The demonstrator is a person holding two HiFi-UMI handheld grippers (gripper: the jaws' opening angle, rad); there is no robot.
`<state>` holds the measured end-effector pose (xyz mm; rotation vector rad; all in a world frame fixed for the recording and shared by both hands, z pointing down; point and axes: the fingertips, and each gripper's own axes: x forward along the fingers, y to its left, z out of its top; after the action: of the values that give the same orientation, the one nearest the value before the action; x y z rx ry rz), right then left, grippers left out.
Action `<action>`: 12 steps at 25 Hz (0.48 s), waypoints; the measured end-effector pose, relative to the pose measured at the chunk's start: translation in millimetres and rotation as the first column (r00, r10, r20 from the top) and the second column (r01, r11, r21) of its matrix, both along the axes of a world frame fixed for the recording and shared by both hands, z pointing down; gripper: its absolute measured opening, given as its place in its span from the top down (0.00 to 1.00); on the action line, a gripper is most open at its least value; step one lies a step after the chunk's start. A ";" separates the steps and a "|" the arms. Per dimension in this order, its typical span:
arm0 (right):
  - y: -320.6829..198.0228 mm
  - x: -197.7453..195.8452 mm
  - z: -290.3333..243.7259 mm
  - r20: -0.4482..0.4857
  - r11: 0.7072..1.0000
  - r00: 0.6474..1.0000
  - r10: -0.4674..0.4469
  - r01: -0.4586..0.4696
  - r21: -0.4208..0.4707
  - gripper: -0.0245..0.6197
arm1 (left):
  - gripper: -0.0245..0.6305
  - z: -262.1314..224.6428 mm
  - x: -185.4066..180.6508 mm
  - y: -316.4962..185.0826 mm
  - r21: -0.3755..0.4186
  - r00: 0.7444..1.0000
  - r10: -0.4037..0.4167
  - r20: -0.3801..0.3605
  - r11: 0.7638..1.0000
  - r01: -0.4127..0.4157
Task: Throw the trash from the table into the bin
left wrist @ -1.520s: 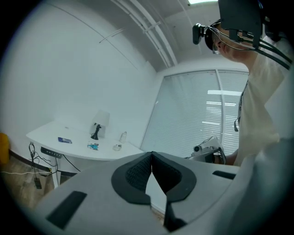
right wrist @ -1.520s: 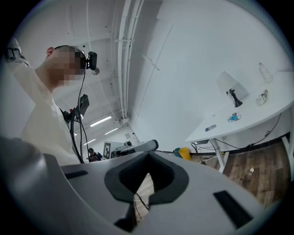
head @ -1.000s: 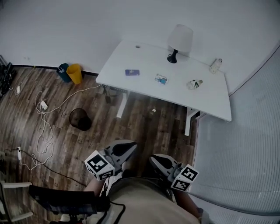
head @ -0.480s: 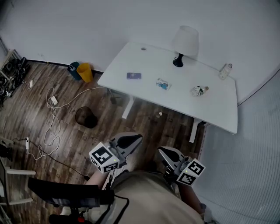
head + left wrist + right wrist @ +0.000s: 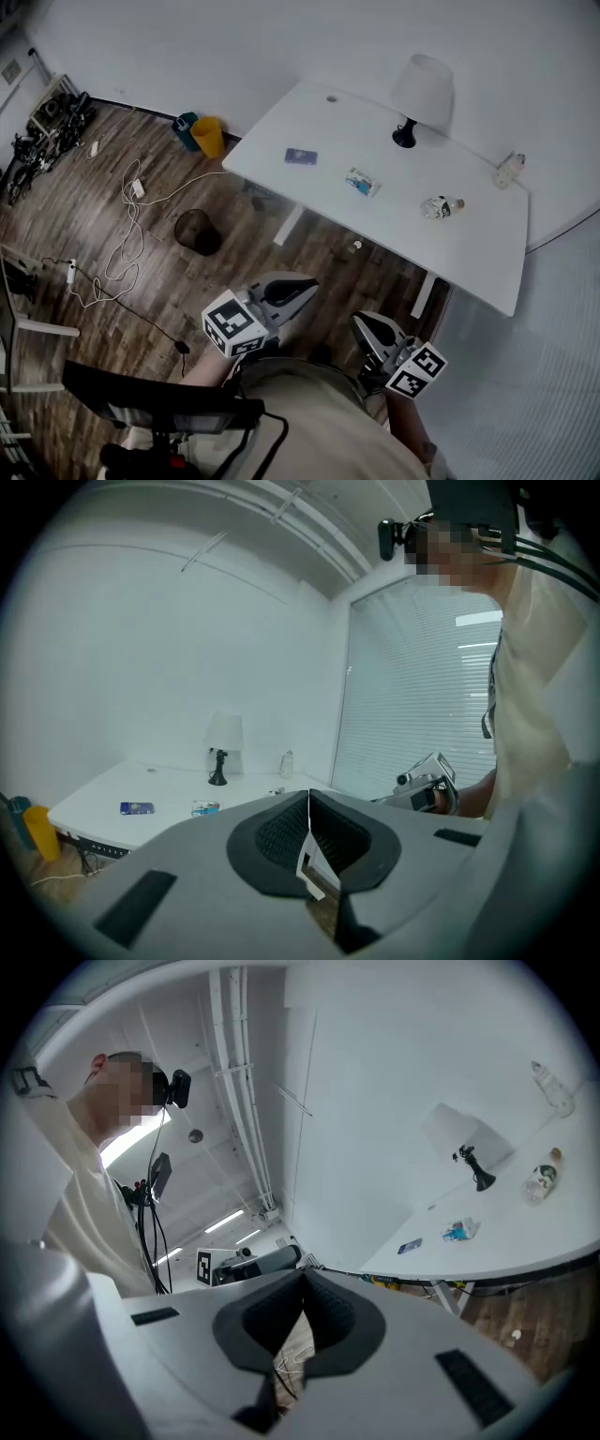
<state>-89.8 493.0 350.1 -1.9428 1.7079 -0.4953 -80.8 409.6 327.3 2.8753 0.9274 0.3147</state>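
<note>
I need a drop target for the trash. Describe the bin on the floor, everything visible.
The bin is a small, dark, round wastebasket, seemingly mesh-walled. It stands upright on the wood floor with its mouth open upward. In the head view it sits left of the white table, just off its near corner and clear of the legs. Nothing touches it; its contents cannot be made out.

Far ahead of the left tongs (image 5: 304, 285), the blue item (image 5: 301, 157) and packet (image 5: 362, 181) on the surface (image 5: 469, 253) are too small to identify.
</note>
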 end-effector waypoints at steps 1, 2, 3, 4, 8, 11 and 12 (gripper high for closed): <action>-0.2 2.6 0.4 0.004 1.000 1.000 0.002 -0.002 0.004 0.95 | 0.94 1.0 1.8 -2.2 0.009 1.000 -0.004 0.003 1.000 0.004; -1.5 5.0 1.0 0.008 1.000 1.000 0.002 -0.002 0.007 0.95 | 0.94 1.9 4.1 -5.2 0.014 1.000 -0.010 0.004 1.000 0.010; -3.6 7.6 1.8 0.011 1.000 1.000 0.001 -0.001 0.008 0.95 | 0.94 2.9 7.4 -8.4 0.016 1.000 -0.015 0.003 1.000 0.015; -6.5 10.5 2.9 0.013 1.000 1.000 -0.001 0.001 0.007 0.95 | 0.94 4.2 11.7 -11.8 0.017 1.000 -0.018 0.001 1.000 0.018; -24.7 22.4 6.2 0.005 1.000 1.000 -0.004 0.004 -0.009 0.95 | 0.94 13.6 30.3 -28.6 0.012 1.000 -0.005 0.002 1.000 0.005; -40.5 35.7 5.4 0.005 0.999 1.000 0.029 -0.029 -0.023 0.95 | 0.94 18.9 42.8 -43.3 0.017 1.000 0.025 0.006 1.000 -0.025; -47.3 41.7 4.6 0.011 0.999 0.999 0.044 -0.043 -0.025 0.95 | 0.94 19.5 48.2 -49.6 0.027 0.999 0.037 0.003 0.999 -0.037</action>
<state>-48.1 445.7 354.7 -1.9862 1.6564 -0.5125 -32.7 360.0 346.8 2.8839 0.9844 0.3366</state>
